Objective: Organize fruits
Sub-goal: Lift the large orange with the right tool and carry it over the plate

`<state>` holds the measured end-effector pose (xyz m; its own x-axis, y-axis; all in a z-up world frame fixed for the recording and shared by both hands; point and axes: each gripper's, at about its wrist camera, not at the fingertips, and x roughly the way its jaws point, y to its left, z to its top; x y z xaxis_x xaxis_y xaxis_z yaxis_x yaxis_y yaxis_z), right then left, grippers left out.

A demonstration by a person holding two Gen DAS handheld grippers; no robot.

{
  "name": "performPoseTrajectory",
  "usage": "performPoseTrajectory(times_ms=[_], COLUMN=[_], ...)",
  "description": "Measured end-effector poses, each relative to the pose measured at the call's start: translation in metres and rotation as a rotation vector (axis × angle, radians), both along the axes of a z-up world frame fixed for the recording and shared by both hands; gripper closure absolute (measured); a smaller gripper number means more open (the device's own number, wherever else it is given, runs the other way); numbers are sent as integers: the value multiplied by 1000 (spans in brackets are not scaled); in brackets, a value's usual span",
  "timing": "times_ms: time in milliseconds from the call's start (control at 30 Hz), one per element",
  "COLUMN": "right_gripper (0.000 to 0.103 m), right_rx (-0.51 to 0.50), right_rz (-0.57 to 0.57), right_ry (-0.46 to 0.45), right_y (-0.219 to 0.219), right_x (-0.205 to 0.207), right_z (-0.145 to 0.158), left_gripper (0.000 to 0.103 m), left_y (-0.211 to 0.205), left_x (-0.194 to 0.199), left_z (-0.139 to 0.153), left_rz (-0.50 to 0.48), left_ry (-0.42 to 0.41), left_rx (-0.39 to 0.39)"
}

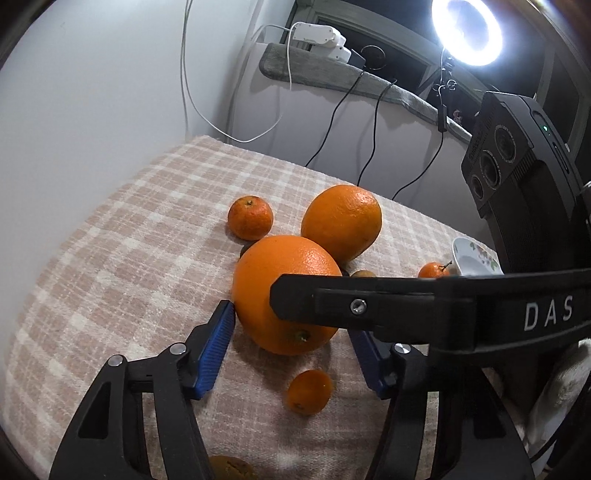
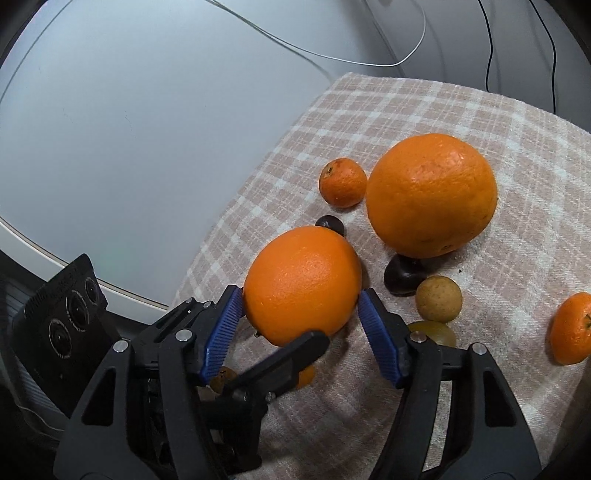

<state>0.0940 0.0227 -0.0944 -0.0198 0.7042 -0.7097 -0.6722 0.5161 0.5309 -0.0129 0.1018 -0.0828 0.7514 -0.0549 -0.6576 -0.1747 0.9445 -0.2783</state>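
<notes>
A large orange (image 1: pixel 284 291) (image 2: pixel 303 284) sits on the checked cloth (image 1: pixel 129 240) (image 2: pixel 406 107). My left gripper (image 1: pixel 291 332) is open around it, its left pad close to the peel. My right gripper (image 2: pixel 299 317) also stands open around the same orange from another side; one of its fingers (image 1: pixel 369 302) crosses in front of the orange. A second large orange (image 1: pixel 341 221) (image 2: pixel 432 194) lies behind, with a mandarin (image 1: pixel 250 217) (image 2: pixel 342 181) beside it. Another mandarin (image 1: pixel 309 391) lies near my left gripper.
A mandarin (image 1: pixel 434 270) (image 2: pixel 570 328) lies by a white flowered bowl (image 1: pixel 474 258) at the right. Two dark chestnuts (image 2: pixel 402 275) and small yellowish fruits (image 2: pixel 439 298) lie on the cloth. A ring light (image 1: pixel 467 29) and cables (image 1: pixel 332 122) stand behind.
</notes>
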Motion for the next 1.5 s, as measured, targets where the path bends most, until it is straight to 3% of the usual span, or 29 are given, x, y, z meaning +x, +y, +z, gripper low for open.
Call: performPoseTrajectory(times_ms=[333, 767, 1200, 1500], right_gripper=[36, 36, 36, 36], right_rx=[16, 61, 71, 66], right_rz=[-1, -41, -177, -292], right_ry=[-25, -106, -170, -179], right_y=[-6, -41, -114, -171], right_x=[-3, -13, -10, 5], right_z=[6, 39, 65, 67], left_gripper=[42, 42, 42, 42], left_y=[-3, -25, -82, -129], left_x=[-4, -6, 18, 44], left_z=[6, 31, 47, 47], left_rz=[-1, -40, -178, -295], left_ry=[-21, -86, -134, -135], left_rx=[20, 52, 49, 44])
